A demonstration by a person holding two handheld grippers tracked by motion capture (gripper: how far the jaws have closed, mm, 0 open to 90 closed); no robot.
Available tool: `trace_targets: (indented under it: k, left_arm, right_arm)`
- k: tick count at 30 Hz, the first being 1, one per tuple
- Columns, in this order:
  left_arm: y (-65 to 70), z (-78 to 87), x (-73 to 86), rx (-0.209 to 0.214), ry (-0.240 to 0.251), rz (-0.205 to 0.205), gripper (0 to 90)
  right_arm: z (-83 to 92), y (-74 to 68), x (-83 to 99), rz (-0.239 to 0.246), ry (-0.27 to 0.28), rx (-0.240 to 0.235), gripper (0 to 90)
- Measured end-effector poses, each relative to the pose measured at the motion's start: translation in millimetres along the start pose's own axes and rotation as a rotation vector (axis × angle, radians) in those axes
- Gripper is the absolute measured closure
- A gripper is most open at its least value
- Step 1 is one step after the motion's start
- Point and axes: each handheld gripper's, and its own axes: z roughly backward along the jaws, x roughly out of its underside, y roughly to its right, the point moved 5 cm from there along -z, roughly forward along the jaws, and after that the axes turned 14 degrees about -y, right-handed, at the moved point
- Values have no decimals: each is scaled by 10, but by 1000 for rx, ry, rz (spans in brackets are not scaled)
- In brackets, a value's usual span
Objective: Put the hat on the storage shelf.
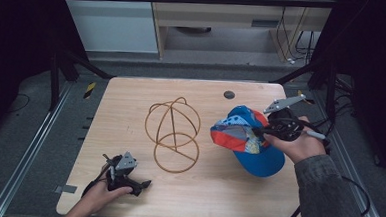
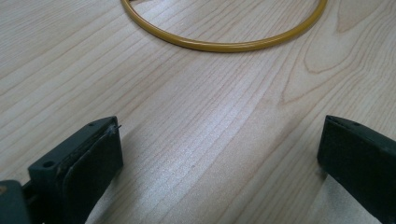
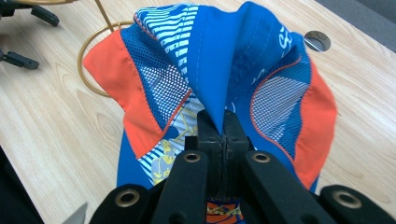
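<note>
A blue, orange and patterned cap [image 1: 247,139] is lifted off the table at the right, pinched at its crown fabric by my right gripper [image 1: 267,128]. In the right gripper view the two black jaws are pressed together on a fold of the cap [image 3: 215,70], which hangs spread out in front of them. A golden wire stand [image 1: 172,132] of crossed hoops sits at the table's middle, left of the cap. My left gripper [image 1: 144,185] rests on the table near the front left, jaws wide apart with bare wood between them, as the left gripper [image 2: 219,158] view shows, with one hoop of the wire stand [image 2: 224,45] just ahead.
The wooden table [image 1: 131,100] has a small dark round grommet [image 1: 228,95] near its far edge. Black frame legs and cables stand beyond the table's right and left sides. The person's sleeve [image 1: 326,195] comes in at the lower right.
</note>
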Motion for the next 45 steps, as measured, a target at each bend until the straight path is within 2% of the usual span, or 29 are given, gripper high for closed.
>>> trace_targets:
  k: [6, 17, 32, 39, 45]
  left_arm:
    - [1, -1, -2, -1, 3, 1, 0]
    - [0, 0, -2, -2, 2, 0, 0]
    - [1, 0, -2, 0, 2, 0, 0]
    - [0, 0, -2, 4, 3, 0, 0]
    - [-2, 3, -1, 5, 1, -1, 0]
  right_arm:
    - [104, 9, -56, 10, 7, 9, 897]
    - [430, -3, -254, 38, 65, 39, 897]
    - [609, 18, -374, 38, 104, 40, 897]
    - [713, -9, -505, 50, 123, 51, 897]
    - [721, -33, -619, 61, 128, 50, 896]
